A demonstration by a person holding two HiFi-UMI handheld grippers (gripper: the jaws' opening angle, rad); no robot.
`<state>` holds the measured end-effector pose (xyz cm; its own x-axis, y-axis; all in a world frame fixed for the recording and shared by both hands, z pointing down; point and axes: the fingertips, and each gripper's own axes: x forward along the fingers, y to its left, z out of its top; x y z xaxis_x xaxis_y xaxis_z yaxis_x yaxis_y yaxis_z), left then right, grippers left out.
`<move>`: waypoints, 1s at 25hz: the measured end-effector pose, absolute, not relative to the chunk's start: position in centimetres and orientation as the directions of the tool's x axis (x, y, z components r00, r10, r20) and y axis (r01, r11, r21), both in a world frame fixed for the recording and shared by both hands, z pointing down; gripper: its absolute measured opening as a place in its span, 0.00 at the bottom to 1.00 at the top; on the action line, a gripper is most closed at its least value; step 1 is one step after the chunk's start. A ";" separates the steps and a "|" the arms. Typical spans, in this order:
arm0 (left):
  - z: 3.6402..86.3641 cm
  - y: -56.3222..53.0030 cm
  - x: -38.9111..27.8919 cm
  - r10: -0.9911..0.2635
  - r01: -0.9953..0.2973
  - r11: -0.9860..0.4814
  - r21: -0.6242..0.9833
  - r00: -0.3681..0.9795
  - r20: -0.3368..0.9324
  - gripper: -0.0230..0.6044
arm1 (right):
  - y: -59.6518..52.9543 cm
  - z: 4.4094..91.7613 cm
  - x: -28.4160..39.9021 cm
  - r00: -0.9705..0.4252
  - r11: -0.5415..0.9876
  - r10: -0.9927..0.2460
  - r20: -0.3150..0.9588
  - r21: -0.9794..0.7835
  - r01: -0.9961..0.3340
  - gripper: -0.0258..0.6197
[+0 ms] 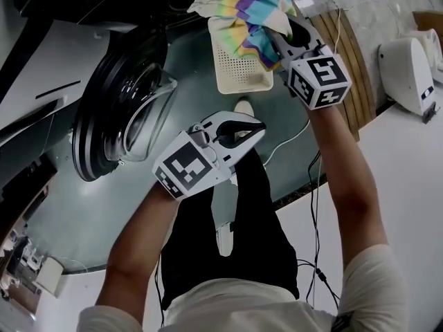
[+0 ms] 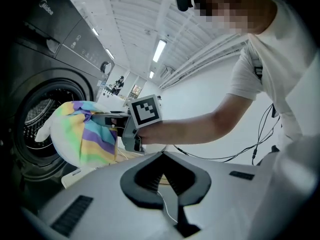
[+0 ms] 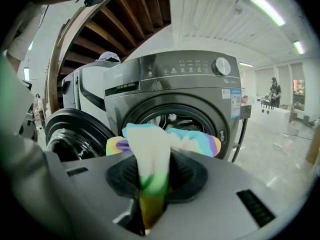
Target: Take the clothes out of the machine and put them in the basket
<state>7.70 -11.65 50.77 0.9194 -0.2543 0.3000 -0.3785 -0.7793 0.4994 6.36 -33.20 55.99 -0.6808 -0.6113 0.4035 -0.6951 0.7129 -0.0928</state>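
Observation:
My right gripper is shut on a cloth with pastel stripes, which hangs above the far end of the cream perforated basket. In the right gripper view the cloth fills the jaws of the right gripper, in front of the grey washing machine's open drum. The machine's round door stands open at the left. My left gripper hovers lower, near the basket's near end, shut and holding nothing. From the left gripper view I see the cloth beside the drum.
The person's dark trouser legs and white shoes stand just behind the basket. Cables trail over the floor at the right. A white appliance sits at the far right, beside a curved wooden strip.

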 end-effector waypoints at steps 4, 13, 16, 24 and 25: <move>49.6 -9.9 7.9 -0.243 -0.370 -0.782 0.501 0.922 0.302 0.03 | -29.7 55.0 7.4 -0.677 0.706 -0.612 0.409 -0.104 -0.701 0.16; 48.9 -6.8 7.5 -0.209 -0.353 -0.790 0.501 0.924 0.321 0.03 | -23.9 58.6 9.6 -0.636 0.659 -0.611 0.471 -0.142 -0.738 0.16; 49.8 -6.3 7.5 -0.203 -0.353 -0.785 0.509 0.923 0.328 0.03 | -23.2 61.8 10.2 -0.617 0.641 -0.606 0.502 -0.151 -0.752 0.16; 53.4 -6.7 8.8 -0.189 -0.363 -0.768 0.527 0.915 0.356 0.03 | -23.4 71.5 10.3 -0.593 0.635 -0.559 0.579 -0.161 -0.755 0.16; 53.9 -6.8 9.1 -0.184 -0.362 -0.767 0.530 0.915 0.359 0.03 | -23.6 72.5 10.1 -0.593 0.637 -0.552 0.586 -0.163 -0.753 0.16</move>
